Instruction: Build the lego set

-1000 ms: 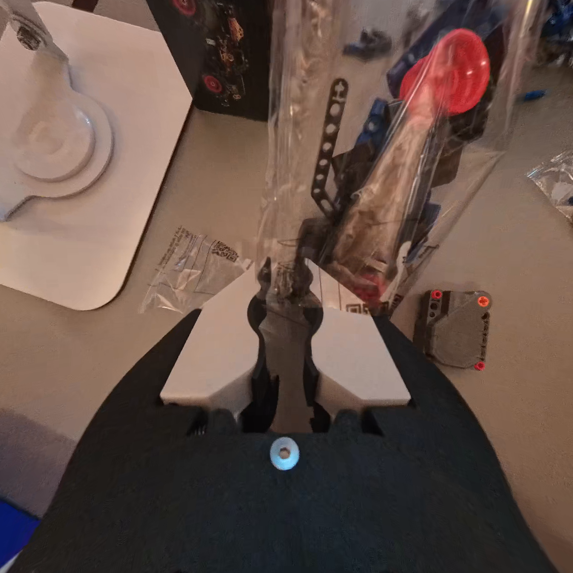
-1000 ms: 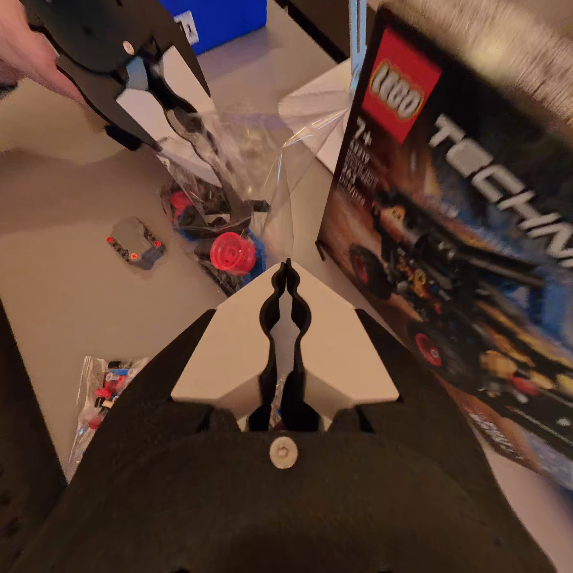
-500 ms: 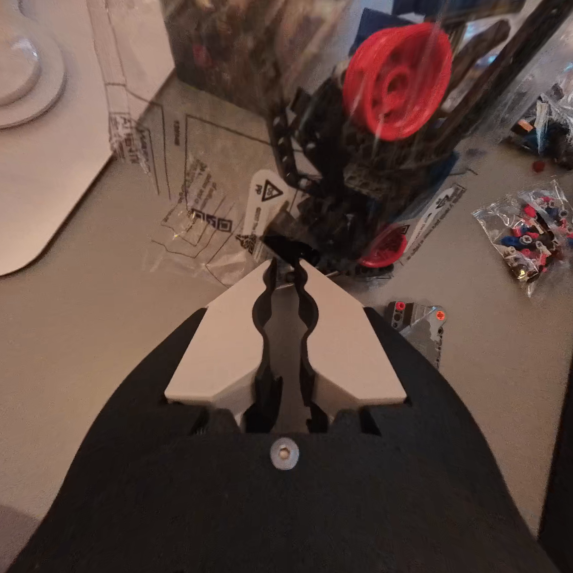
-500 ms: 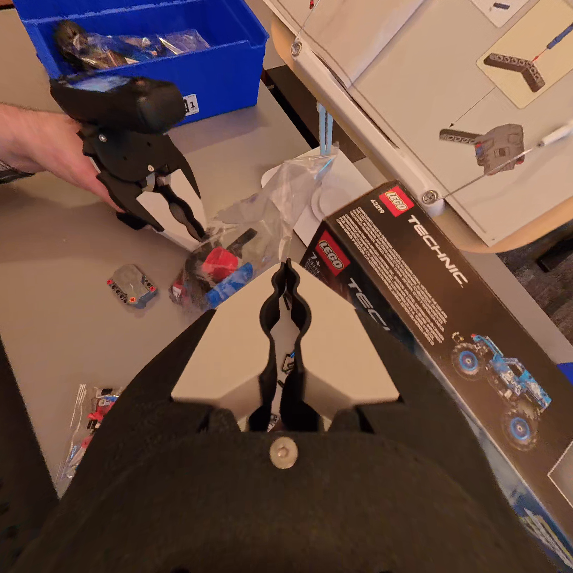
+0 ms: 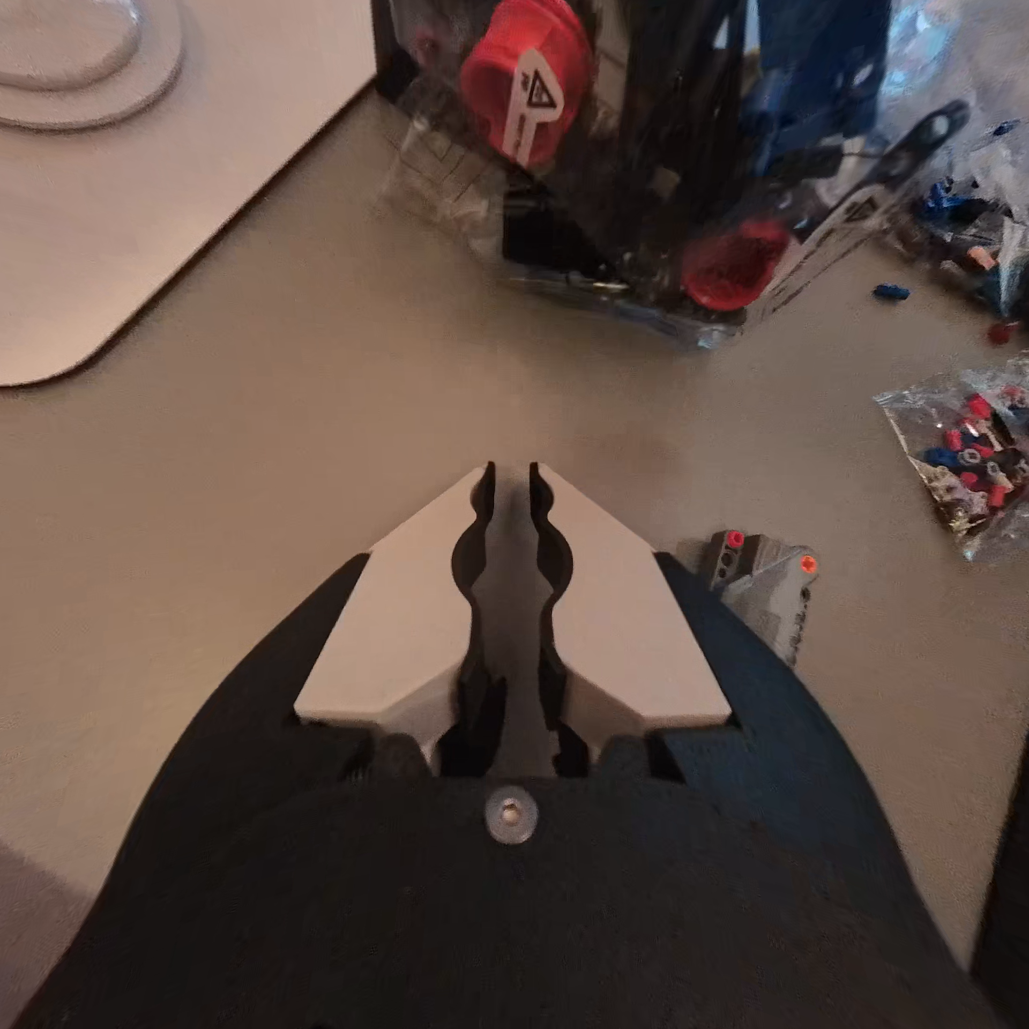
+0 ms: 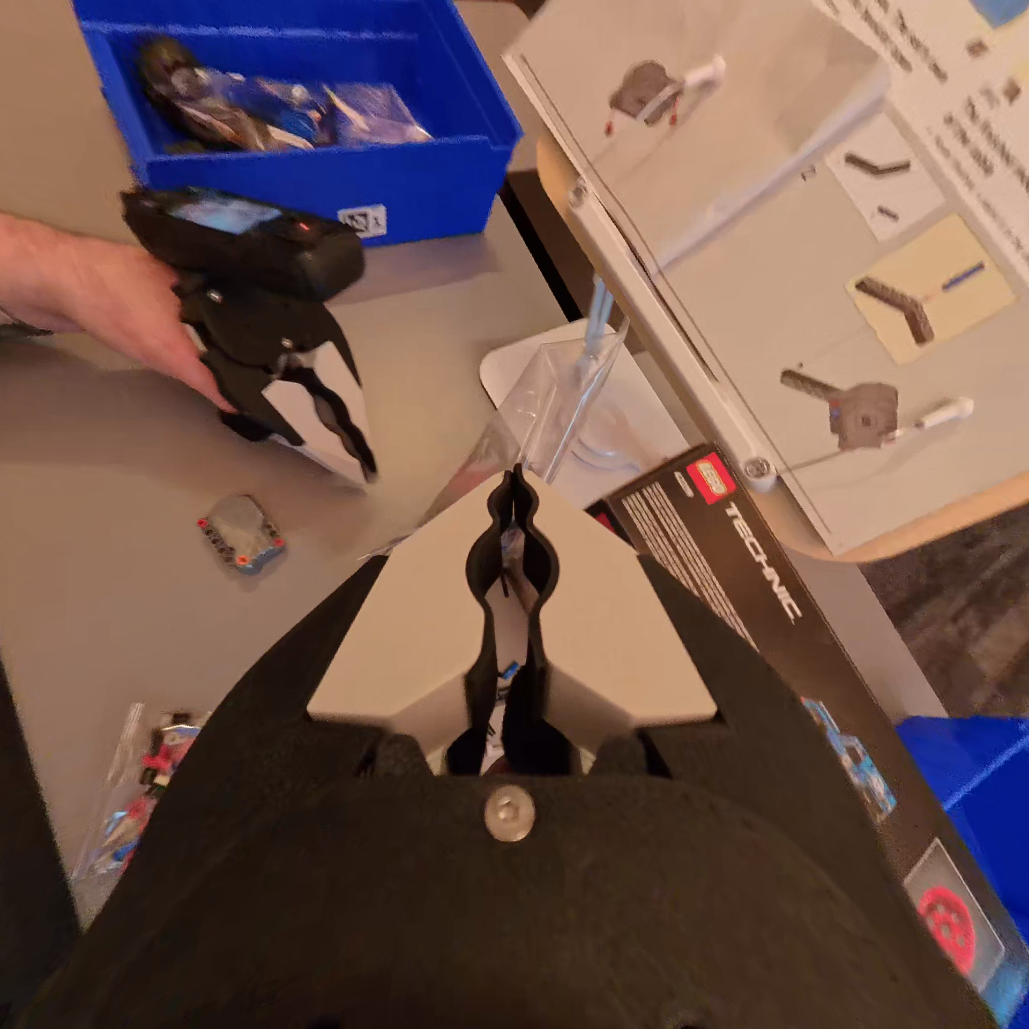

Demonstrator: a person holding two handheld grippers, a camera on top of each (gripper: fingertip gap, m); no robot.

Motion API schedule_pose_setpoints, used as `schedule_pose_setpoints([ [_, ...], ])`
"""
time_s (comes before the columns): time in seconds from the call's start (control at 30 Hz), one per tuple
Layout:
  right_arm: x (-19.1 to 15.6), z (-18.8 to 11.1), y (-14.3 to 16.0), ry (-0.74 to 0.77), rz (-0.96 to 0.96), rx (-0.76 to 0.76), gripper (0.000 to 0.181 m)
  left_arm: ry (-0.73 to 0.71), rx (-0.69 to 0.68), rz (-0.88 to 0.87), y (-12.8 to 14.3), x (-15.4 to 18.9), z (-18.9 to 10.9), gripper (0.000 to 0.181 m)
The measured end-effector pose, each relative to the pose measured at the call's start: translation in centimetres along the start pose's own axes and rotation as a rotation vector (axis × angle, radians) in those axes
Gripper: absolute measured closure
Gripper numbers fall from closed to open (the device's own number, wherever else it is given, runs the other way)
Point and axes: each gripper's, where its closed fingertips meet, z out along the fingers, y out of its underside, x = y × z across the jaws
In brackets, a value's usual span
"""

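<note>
Right gripper (image 6: 513, 473) is clenched on the top edge of the clear parts bag (image 5: 640, 184), which hangs over the table (image 5: 278, 473); left gripper (image 5: 508, 468) is released, holding nothing. Step looks like bag opening. Next, the left probably needs to regrip the bag to tear it.

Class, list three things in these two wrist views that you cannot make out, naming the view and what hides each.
1. Left wrist view: the loose parts inside the clear bag are smeared by motion blur.
2. Right wrist view: the bag's lower part is hidden behind the right gripper, so its contents cannot be seen there.
3. Right wrist view: the contents of the blue bin are blurred and wrapped in plastic.
</note>
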Motion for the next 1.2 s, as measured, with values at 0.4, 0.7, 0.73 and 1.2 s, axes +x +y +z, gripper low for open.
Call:
schedule_pose_setpoints([
  [0.4, -0.7, 1.2, -1.4, 0.024, -0.142, -0.119, 0.181, -0.047, 0.170, 0.064, -3.8, -1.0, -2.6, 0.149],
  [0.7, 0.0, 0.2, -1.6, 0.068, -0.196, -0.150, 0.181, -0.076, 0.269, 0.127, -7.4, -1.6, -6.6, 0.132],
  [0.73, -0.2, -0.1, -2.3, 0.065, -0.196, -0.120, 0.181, -0.077, 0.290, 0.162, -8.3, -1.2, -7.1, 0.128],
  [1.2, -1.3, 0.4, -2.2, 0.007, -0.148, 0.009, 0.181, 0.000, 0.341, 0.390, -13.5, 4.0, -6.1, 0.181],
])
